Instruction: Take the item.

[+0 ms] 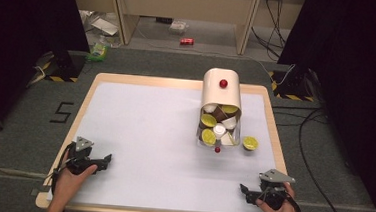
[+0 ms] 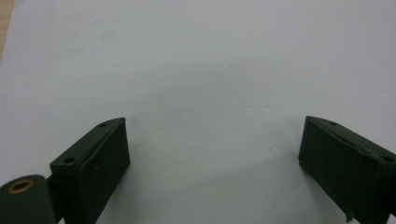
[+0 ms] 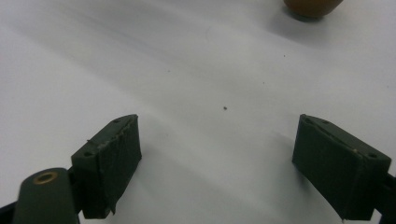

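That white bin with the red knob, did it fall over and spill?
It looks that way. The white bin lies on its side on the table, its mouth showing a heap of little cups, some with yellow lids. One yellow-lidded cup sits outside to the right, and a small red ball lies just in front.

place: lab | signs: hazard-taped stands, black curtains, floor cables, white-covered table

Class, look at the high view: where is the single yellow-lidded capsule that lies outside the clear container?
The yellow-lidded capsule lies on the white table mat, right of the clear container of capsules, toward the table's right edge.
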Demonstrator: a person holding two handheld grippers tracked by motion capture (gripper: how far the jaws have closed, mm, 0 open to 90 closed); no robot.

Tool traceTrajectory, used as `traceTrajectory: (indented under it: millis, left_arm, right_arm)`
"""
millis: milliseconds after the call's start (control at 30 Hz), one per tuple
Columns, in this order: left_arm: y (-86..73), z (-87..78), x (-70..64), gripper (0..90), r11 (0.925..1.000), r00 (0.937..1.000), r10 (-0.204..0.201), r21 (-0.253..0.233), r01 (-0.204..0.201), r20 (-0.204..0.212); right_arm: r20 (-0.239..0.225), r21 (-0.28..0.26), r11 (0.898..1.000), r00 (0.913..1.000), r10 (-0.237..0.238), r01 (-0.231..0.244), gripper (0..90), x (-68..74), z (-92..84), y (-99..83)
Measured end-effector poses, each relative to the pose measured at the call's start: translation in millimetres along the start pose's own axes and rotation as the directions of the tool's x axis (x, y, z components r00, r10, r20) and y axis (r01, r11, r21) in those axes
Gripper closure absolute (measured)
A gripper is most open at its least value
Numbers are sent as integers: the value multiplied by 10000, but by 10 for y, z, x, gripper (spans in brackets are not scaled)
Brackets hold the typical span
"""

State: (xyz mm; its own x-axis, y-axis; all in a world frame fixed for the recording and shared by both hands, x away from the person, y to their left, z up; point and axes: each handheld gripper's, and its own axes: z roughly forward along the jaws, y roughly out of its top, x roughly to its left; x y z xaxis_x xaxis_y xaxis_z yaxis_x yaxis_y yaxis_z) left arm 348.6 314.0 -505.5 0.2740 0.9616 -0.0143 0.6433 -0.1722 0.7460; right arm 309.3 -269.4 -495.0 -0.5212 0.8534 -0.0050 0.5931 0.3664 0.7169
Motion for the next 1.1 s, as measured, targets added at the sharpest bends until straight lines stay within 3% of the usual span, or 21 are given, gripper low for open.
traceTrajectory:
  millis: [300,1100]
  left_arm:
    - [0,0,-2,82,10000,10000,-2,-12,2,-7]
    - [0,-1,-3,85,10000,10000,17,-15,-17,-9]
  right_arm:
    - [53,-404,9992,10000,80,-77,158,15,-37,-88]
    - [79,-681,9976,9999,109,-103,157,44,-114,-202]
